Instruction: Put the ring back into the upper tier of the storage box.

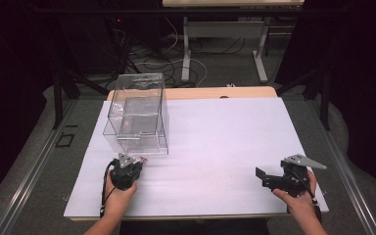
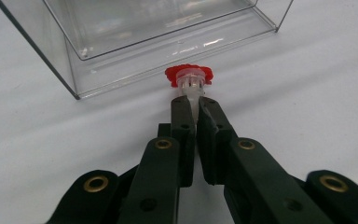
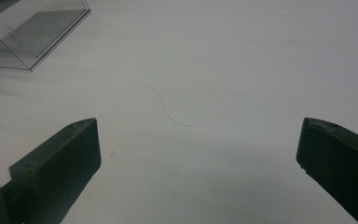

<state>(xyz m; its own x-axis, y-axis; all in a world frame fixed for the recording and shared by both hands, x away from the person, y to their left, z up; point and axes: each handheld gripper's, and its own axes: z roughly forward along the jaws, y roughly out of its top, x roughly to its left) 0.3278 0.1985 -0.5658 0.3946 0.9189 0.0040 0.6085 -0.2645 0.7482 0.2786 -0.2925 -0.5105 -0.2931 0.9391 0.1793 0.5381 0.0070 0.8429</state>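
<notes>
A small clear plastic piece with a red frilled end lies on the white sheet just in front of a clear plastic box. My left gripper is shut on the piece's clear stem, red end pointing at the box. From the high view the left gripper sits at the box's near edge, the red end peeking out. My right gripper rests at the right of the sheet, its jaws wide apart. In the right gripper view the right gripper holds nothing.
The white sheet covers the table. The clear box has a smaller clear tray inside it and its corner appears far left in the right gripper view. A thin hair lies on the sheet. Metal rails flank the table.
</notes>
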